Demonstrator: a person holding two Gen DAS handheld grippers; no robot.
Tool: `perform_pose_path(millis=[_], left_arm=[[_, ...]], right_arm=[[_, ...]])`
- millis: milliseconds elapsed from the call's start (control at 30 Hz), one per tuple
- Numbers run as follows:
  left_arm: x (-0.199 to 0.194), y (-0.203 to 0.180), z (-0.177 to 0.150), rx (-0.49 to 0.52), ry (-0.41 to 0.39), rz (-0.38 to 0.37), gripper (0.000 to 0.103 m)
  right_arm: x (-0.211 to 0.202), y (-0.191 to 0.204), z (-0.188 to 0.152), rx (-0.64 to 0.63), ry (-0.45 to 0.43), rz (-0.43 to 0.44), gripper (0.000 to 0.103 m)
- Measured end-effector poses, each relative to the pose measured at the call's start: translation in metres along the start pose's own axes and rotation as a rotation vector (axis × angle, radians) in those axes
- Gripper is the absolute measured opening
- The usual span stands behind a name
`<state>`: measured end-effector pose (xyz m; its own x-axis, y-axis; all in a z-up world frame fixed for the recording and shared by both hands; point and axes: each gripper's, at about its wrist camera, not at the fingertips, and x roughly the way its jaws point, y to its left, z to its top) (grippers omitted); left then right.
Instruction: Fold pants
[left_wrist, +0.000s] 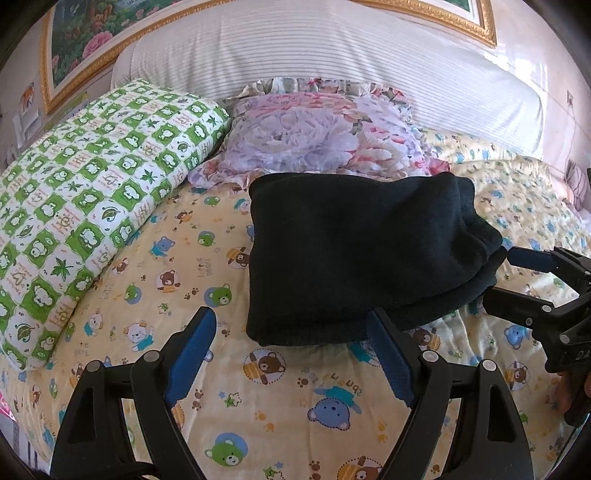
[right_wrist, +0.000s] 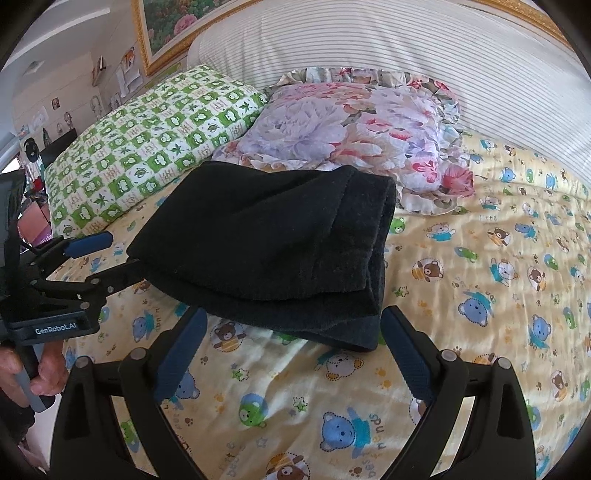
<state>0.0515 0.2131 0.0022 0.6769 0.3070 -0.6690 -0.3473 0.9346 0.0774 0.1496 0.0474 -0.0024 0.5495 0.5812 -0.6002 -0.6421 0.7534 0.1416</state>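
The black pants (left_wrist: 354, 254) lie folded into a thick stack on the yellow bear-print bedsheet (left_wrist: 258, 398); they also show in the right wrist view (right_wrist: 273, 247). My left gripper (left_wrist: 291, 325) is open and empty, just in front of the stack's near edge. My right gripper (right_wrist: 293, 328) is open and empty, its jaws standing wide at the stack's near corner. In the left wrist view the right gripper (left_wrist: 498, 277) sits at the stack's right side. In the right wrist view the left gripper (right_wrist: 122, 254) sits at its left side.
A green checked pillow (left_wrist: 92, 206) lies at the left and a floral pillow (left_wrist: 314, 136) behind the pants. A striped headboard (left_wrist: 332, 55) and a framed picture (left_wrist: 85, 40) stand at the back. The bedsheet (right_wrist: 480, 295) stretches to the right.
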Motion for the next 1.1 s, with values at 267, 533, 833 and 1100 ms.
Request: perform_pose_path(millis=[267,533,833,1100], left_arm=[[0.006,-0.001,0.001,0.006,0.007,-0.003,0.084],[0.01,0.0,0.001,0.006,0.015,-0.003,0.084],[0.013,0.0,0.002,0.007,0.019,-0.008,0.084],[0.014,0.0,0.002,0.007,0.021,-0.009,0.084]], right_arm=[[0.003,0.001,0.002,-0.001,0.001,0.002,0.095],[0.006,0.001,0.003,0.006,0.004,0.002,0.096],[0.007,0.0,0.002,0.006,0.005,0.003,0.096],[0.007,0.0,0.002,0.007,0.004,0.003,0.096]])
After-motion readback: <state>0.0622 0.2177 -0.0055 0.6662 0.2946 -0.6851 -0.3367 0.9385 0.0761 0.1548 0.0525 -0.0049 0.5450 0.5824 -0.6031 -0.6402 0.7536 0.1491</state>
